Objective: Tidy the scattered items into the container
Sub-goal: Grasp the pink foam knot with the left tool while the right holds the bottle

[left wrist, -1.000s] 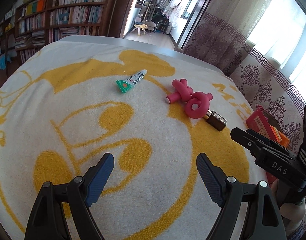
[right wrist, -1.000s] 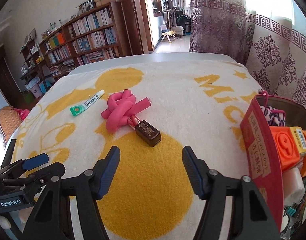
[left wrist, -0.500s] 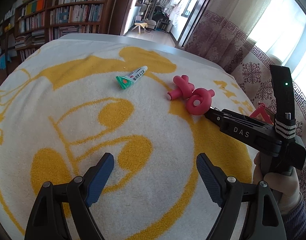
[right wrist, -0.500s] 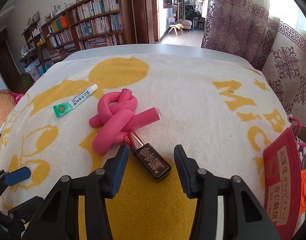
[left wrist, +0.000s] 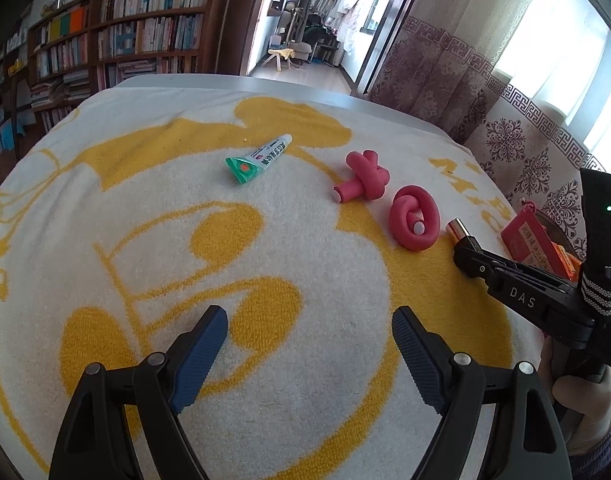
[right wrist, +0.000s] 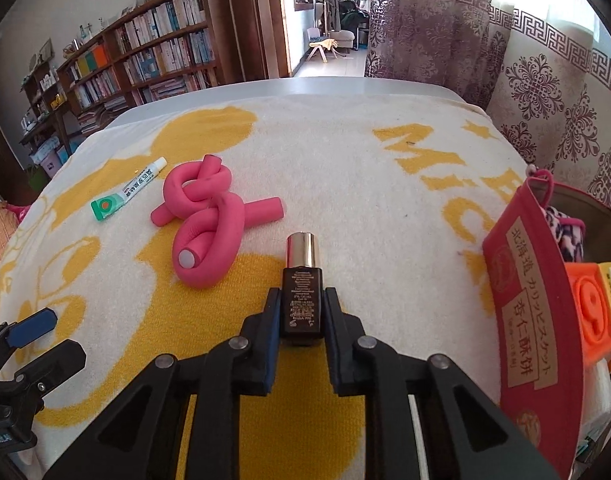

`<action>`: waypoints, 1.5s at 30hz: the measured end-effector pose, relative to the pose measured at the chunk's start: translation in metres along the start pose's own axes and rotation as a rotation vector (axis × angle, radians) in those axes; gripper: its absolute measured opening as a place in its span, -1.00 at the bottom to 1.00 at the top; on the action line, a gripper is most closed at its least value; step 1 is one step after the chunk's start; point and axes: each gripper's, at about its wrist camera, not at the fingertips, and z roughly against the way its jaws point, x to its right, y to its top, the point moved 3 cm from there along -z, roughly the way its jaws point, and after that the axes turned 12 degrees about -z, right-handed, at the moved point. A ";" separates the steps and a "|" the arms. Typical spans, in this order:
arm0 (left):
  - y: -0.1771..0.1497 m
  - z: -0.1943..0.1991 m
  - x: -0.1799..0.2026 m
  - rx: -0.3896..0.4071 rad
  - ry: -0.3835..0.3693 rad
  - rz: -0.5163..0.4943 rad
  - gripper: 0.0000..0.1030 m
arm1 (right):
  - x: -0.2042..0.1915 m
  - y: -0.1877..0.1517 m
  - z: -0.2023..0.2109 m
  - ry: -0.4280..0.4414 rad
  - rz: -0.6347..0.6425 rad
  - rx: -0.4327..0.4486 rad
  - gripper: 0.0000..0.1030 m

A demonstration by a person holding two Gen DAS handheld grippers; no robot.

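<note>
A dark bottle [right wrist: 301,280] with a gold cap lies on the yellow-and-white towel [right wrist: 345,160]. My right gripper [right wrist: 301,300] is closing, and its pads touch both sides of the bottle's body. In the left wrist view only the gold cap [left wrist: 457,227] shows beyond the right gripper [left wrist: 467,258]. A knotted pink foam rod [right wrist: 209,220] lies just left of the bottle. Further left lies a green-and-white tube [right wrist: 125,192]. My left gripper [left wrist: 309,320] hangs open over bare towel, with nothing between its fingers. The container [right wrist: 573,200] stands at the right edge.
The container holds a red packet [right wrist: 525,300], an orange block [right wrist: 593,304] and a patterned cloth [right wrist: 565,232]. Bookshelves [right wrist: 145,60] line the far wall and curtains [right wrist: 525,60] hang at the right. The towel's far half is bare.
The right gripper moved forward to the dark bottle and drew its jaws in around it. The bottle now points straight ahead, apart from the pink rod. The left gripper stayed still.
</note>
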 end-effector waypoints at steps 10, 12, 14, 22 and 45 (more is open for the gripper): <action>0.036 -0.009 0.052 -0.013 -0.005 -0.202 0.67 | 0.012 0.003 0.002 0.003 -0.051 0.011 -0.58; 0.046 -0.021 0.061 -0.028 -0.001 -0.238 0.67 | 0.017 0.004 0.003 0.007 -0.071 0.010 -0.58; 0.056 -0.032 0.066 -0.034 -0.010 -0.235 0.67 | 0.023 0.006 0.004 0.012 -0.092 0.007 -0.58; 0.081 -0.067 0.067 -0.043 -0.010 -0.175 0.66 | 0.033 0.009 0.003 0.047 -0.151 -0.006 -0.59; 0.067 -0.067 0.059 -0.043 0.095 -0.200 -0.09 | 0.029 0.007 0.002 0.016 -0.124 0.025 -0.59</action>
